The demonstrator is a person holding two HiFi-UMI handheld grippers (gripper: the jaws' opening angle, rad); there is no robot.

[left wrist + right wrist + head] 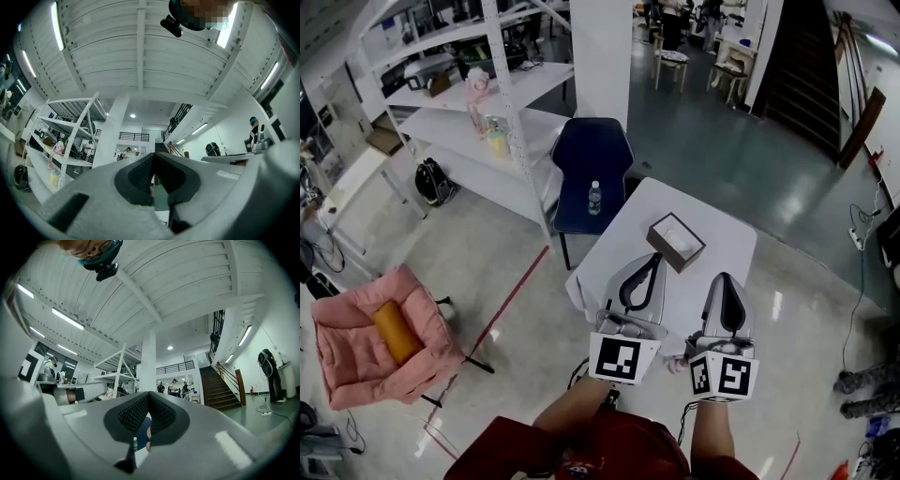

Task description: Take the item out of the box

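A small open cardboard box (676,241) sits on the white table (727,239), with a white item (679,236) lying inside it. My left gripper (653,259) hovers just short of the box's near left corner; its jaws are shut with nothing between them. My right gripper (724,278) is held to the right, nearer the table's front edge, also shut and empty. In both gripper views the jaw tips meet, the left gripper (152,155) and the right gripper (148,393) pointing out level across the room. The box shows in neither gripper view.
A dark blue chair (592,159) carrying a water bottle (594,198) stands behind the table's far left corner. White shelving (478,103) is further left. A pink armchair (380,333) sits on the floor at left. Stairs (216,390) rise at right.
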